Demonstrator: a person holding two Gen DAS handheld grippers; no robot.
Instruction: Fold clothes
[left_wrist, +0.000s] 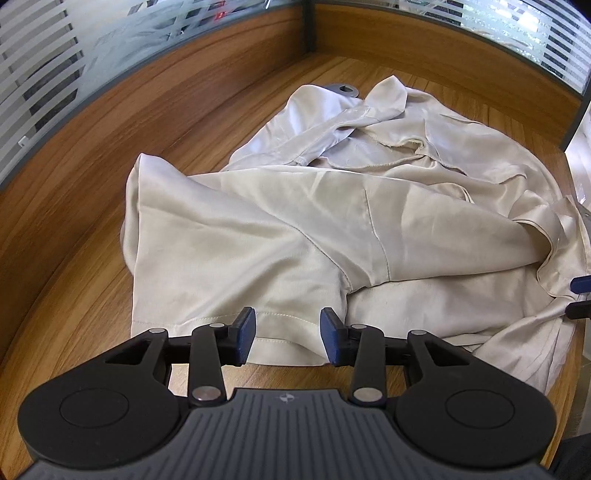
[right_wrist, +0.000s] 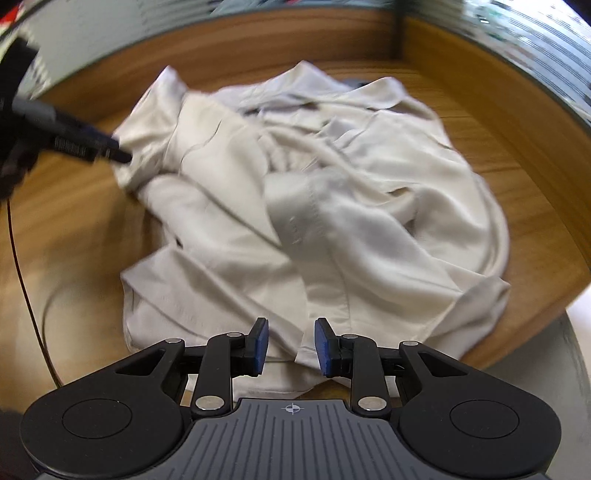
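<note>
A cream satin garment (left_wrist: 314, 221) lies crumpled on the wooden table (left_wrist: 92, 258). My left gripper (left_wrist: 288, 334) is open, its blue pads either side of the stitched hem at the near edge, holding nothing. In the right wrist view the same garment (right_wrist: 314, 221) lies bunched and blurred. My right gripper (right_wrist: 290, 345) is open over its near edge, holding nothing. The left gripper also shows in the right wrist view (right_wrist: 122, 155), touching the cloth's far left edge. The right gripper's blue tips show at the left wrist view's right edge (left_wrist: 581, 295).
Wooden partition walls (left_wrist: 258, 48) with frosted striped glass above them close the table's far sides. A small grey object (left_wrist: 343, 89) lies behind the garment. A thin dark cable (right_wrist: 26, 266) runs over the table at the left. The table's right edge (right_wrist: 535, 317) drops off.
</note>
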